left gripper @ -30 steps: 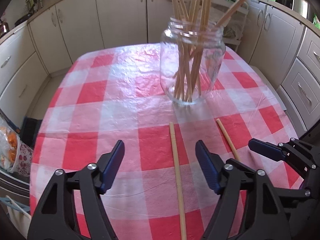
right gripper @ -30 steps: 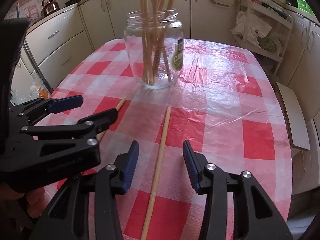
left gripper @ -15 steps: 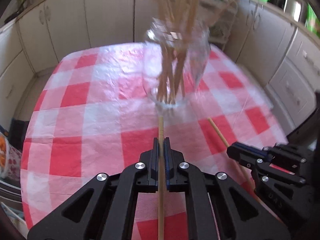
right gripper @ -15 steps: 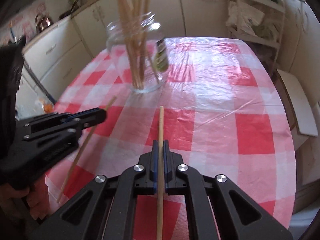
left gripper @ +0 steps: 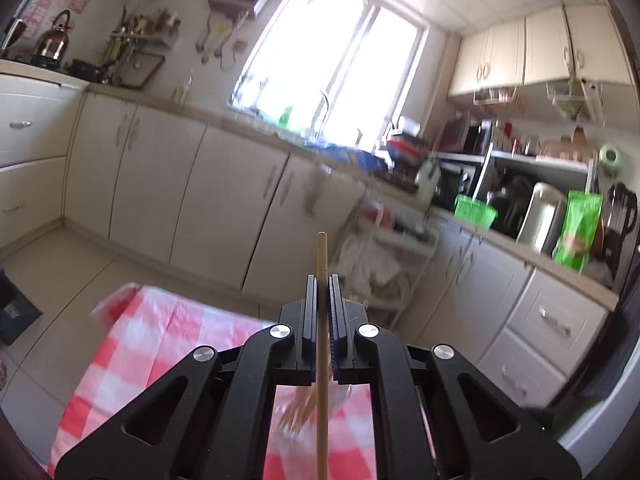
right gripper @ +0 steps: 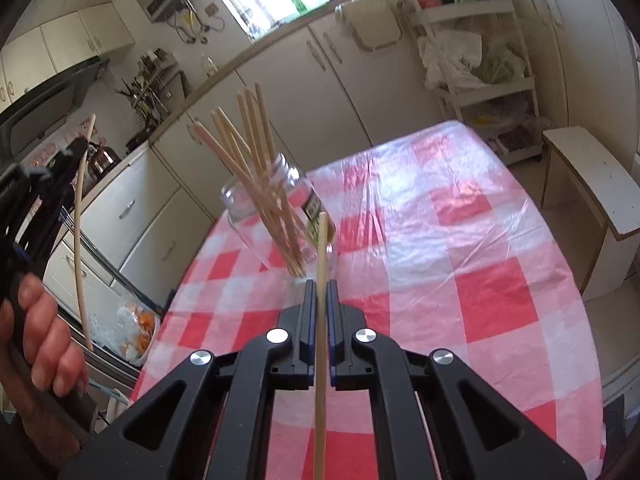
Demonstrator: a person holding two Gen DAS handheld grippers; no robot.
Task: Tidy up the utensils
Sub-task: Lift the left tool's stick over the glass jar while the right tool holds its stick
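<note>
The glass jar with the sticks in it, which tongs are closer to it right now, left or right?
Right, as far as the views show. The right tongs, shut on a chopstick, sit just in front of the glass jar. The left tongs are raised off to its side, gripping another stick.

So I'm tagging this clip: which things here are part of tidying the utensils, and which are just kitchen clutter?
Job: left tongs, its chopstick; right tongs, its chopstick; jar.
Clutter: kettle, green bag, trolley, stool.
</note>
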